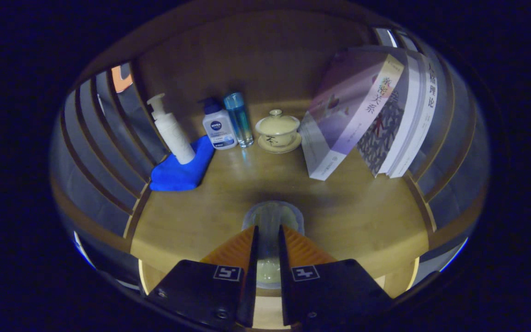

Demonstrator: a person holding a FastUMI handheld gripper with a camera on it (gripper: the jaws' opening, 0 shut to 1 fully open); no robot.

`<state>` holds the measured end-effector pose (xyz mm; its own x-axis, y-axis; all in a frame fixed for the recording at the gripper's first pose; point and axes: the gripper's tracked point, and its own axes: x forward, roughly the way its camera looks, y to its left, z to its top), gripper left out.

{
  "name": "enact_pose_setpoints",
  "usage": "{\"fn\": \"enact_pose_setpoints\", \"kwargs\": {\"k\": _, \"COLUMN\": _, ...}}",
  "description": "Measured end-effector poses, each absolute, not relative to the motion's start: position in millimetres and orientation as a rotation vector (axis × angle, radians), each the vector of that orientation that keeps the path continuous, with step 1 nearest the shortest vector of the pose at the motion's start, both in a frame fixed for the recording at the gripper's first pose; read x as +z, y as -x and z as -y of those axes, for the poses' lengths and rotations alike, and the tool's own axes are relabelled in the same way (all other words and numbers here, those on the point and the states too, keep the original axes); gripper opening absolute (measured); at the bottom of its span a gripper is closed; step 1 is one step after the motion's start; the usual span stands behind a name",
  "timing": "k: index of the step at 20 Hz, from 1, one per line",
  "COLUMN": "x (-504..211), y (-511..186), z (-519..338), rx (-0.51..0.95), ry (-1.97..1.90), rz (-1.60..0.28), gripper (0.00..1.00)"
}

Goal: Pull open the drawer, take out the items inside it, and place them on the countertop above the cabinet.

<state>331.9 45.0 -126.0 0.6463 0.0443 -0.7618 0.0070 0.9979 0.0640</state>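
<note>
My gripper (pixel 268 229) is shut on a clear, translucent container (pixel 272 214), both fingers pressing its sides. Its rounded top pokes out just past the fingertips, and a pale part of it shows low between the fingers. The container sits over the front middle of the wooden countertop (pixel 353 216); I cannot tell whether it touches the wood. The drawer is hidden from this view.
Beyond the fingers stand a white pump bottle (pixel 171 131) on a folded blue cloth (pixel 182 168), a small white bottle with a blue cap (pixel 218 125), a slim blue clear bottle (pixel 239 119) and a lidded cream tea bowl (pixel 278 130) on a saucer. Several books (pixel 371 115) lean at the right. Slatted sides flank the counter.
</note>
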Motion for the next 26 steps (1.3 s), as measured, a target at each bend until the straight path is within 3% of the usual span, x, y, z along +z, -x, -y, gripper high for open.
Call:
{"fn": "enact_pose_setpoints", "kwargs": {"k": 4, "x": -105, "y": -328, "z": -50, "rx": 0.059, "ry": -0.042, "rz": -0.732, "gripper": 0.69}}
{"fn": "enact_pose_setpoints", "kwargs": {"k": 6, "x": -88, "y": -318, "z": -53, "rx": 0.075, "ry": -0.005, "rz": -0.644, "gripper": 0.8}}
{"fn": "enact_pose_setpoints", "kwargs": {"k": 11, "x": -35, "y": -272, "z": -49, "rx": 0.05, "ry": -0.009, "rz": -0.404, "gripper": 0.81}}
{"fn": "enact_pose_setpoints", "kwargs": {"k": 14, "x": -15, "y": -230, "z": -58, "rx": 0.088, "ry": -0.009, "rz": -0.311, "gripper": 0.98}}
{"fn": "enact_pose_setpoints", "kwargs": {"k": 20, "x": -7, "y": -128, "z": -59, "rx": 0.137, "ry": -0.012, "rz": -0.14, "gripper": 0.99}}
{"fn": "enact_pose_setpoints", "kwargs": {"k": 26, "x": -43, "y": -47, "z": -42, "rx": 0.084, "ry": 0.014, "rz": -0.073, "gripper": 0.99}}
